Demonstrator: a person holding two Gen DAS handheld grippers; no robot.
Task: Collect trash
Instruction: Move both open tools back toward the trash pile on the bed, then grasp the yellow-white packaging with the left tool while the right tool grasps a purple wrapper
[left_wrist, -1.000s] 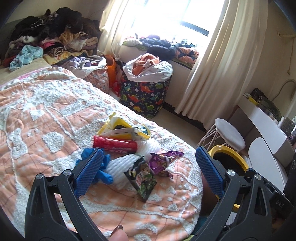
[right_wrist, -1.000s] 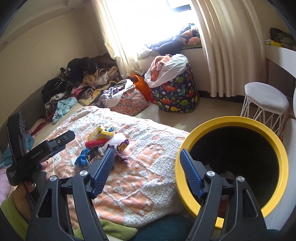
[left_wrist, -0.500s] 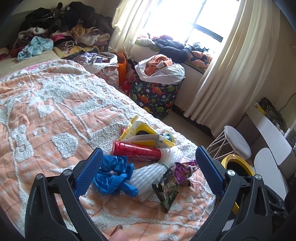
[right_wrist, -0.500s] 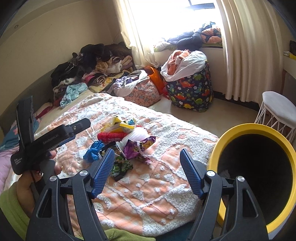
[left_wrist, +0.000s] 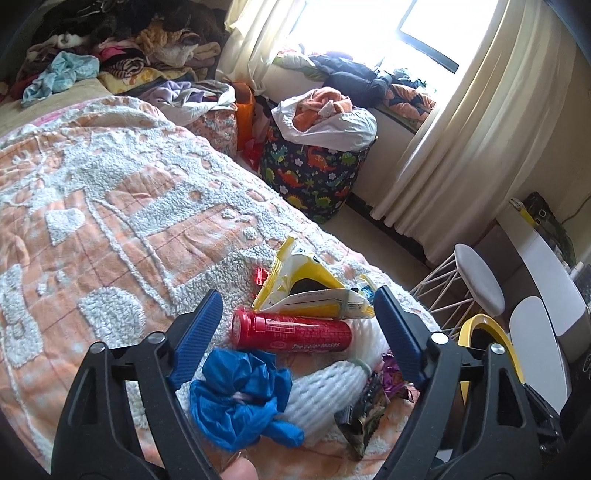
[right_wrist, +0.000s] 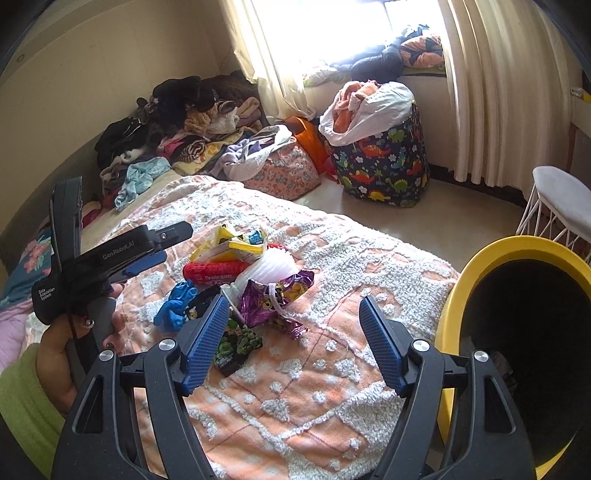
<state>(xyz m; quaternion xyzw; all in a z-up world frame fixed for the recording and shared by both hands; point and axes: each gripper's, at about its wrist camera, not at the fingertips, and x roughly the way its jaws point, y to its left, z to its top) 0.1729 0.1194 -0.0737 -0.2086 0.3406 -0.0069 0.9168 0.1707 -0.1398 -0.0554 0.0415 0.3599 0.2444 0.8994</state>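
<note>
Holding both grippers spread, your left gripper (left_wrist: 295, 332) hovers over the red tube (left_wrist: 291, 332), perhaps not touching, your right gripper (right_wrist: 291, 339) near the yellow bin (right_wrist: 480, 266).

Daylight is poured in from the window (left_wrist: 373, 26), blown out to white in both views.

The curtains (right_wrist: 495, 85) are lit from behind and glow; the bedspread (left_wrist: 110, 192) is evenly and softly lit, with only faint shadows seen beneath the trash pile (right_wrist: 243, 273). Strong fisheye bending is seen at the edges, and the corners are blacked out. The yellow bin (right_wrist: 480, 266) is left dark inside. Slight softness is noted toward the rims; the centre is kept sharp.
</note>
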